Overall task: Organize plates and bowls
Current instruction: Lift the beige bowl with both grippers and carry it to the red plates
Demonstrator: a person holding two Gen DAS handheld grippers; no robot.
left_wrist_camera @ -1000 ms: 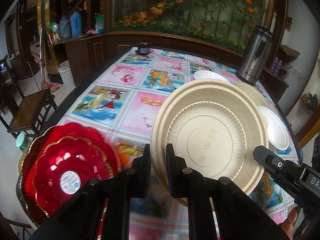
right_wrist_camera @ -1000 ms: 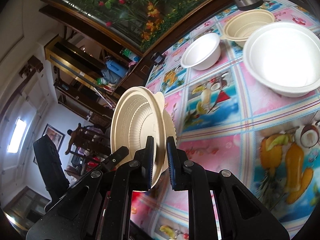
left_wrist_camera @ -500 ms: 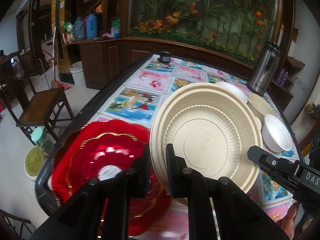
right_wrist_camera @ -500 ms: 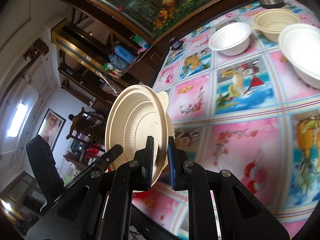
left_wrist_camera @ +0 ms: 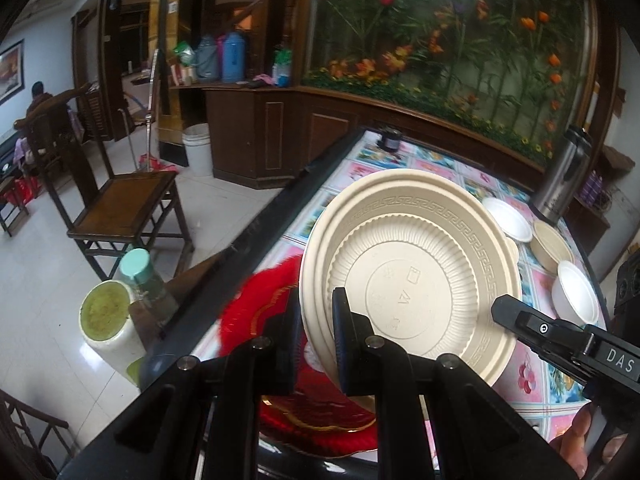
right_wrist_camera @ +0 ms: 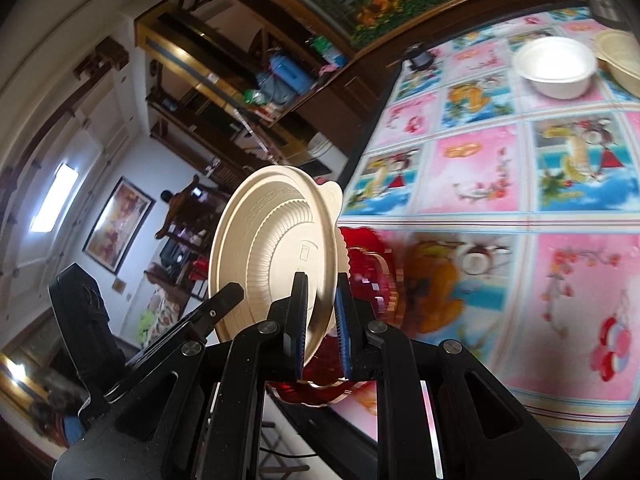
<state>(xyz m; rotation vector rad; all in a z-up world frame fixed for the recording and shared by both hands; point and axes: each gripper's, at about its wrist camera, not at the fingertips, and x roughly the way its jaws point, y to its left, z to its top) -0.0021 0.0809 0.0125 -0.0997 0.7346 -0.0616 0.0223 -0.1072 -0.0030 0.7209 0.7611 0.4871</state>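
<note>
— Where's the beige plate (left_wrist_camera: 412, 276) right now?

— Up in the air, tilted on edge above the near corner of the surface (right_wrist_camera: 472, 184) with the patterned cloth. Both tools have it: the left gripper (left_wrist_camera: 316, 334) has its jaws clamped on the lower rim, and the right gripper (right_wrist_camera: 322, 320) has its jaws pinched on the rim too, seen edge-on from the right wrist view.

— What's underneath it?

— A red plate (left_wrist_camera: 260, 308) with a gold scalloped line, lying flat on the surface close to the edge; it's blurred in both views.

— And the bowls?

— Well apart from the plates, toward the far right side: a white bowl (left_wrist_camera: 507, 219), a beige bowl (left_wrist_camera: 550, 246) just beside it, and another white bowl (left_wrist_camera: 576, 298) nearer. A steel thermos (left_wrist_camera: 560, 176) stands behind them.

— Anything off the surface?

— A wooden chair (left_wrist_camera: 120, 204) on the tiled floor to the left.
</note>
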